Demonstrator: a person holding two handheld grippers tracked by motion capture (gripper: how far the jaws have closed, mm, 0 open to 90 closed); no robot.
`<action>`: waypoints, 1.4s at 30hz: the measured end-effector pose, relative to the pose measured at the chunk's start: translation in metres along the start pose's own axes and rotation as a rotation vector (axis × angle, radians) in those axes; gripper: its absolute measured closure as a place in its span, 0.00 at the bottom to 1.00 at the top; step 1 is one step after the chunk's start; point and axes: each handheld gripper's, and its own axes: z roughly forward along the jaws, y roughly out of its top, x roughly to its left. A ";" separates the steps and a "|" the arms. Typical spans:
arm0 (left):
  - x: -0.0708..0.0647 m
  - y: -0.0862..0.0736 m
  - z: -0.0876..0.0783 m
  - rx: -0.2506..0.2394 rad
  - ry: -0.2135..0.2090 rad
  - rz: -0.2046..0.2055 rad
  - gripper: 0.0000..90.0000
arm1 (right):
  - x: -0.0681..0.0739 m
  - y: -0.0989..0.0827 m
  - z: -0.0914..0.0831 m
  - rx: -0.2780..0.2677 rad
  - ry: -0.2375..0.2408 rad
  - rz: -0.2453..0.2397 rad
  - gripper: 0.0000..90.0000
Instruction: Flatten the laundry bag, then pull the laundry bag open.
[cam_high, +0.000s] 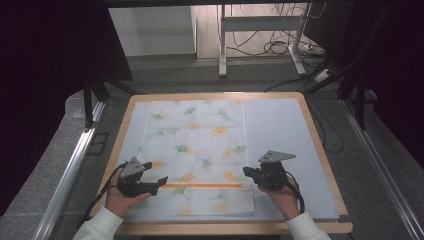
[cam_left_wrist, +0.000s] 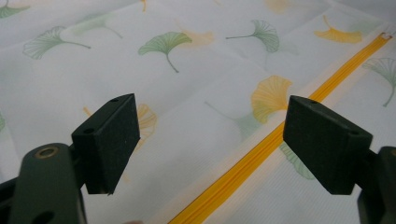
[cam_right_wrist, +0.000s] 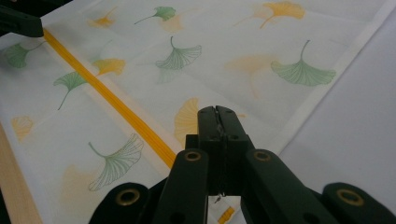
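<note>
Both claws sat at the near edge of the cloth (cam_high: 197, 150) on the worktop (cam_high: 280, 125).
Left claw (cam_high: 156, 173) gaped empty above the zip (cam_high: 202, 185); right claw (cam_high: 248, 171) was shut at the zip's end, possibly pinching the pull. Best: hold fabric flat, pull straight along.

One camera sits high above the table (cam_high: 320, 150) and looks forward and down. The other two ride close over the leafy cloth (cam_high: 197, 150). All three see its orange zipper (cam_high: 202, 185).
</note>
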 end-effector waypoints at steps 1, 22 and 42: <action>-0.001 0.000 0.000 -0.001 0.001 0.003 0.21 | 0.000 -0.001 -0.001 -0.002 0.005 0.002 0.99; -0.023 0.023 0.013 -0.029 -0.021 0.082 0.26 | 0.013 -0.017 -0.009 0.013 0.015 -0.001 0.99; -0.049 0.047 0.047 -0.002 -0.137 0.086 0.30 | 0.023 -0.038 -0.011 0.077 0.004 0.009 0.99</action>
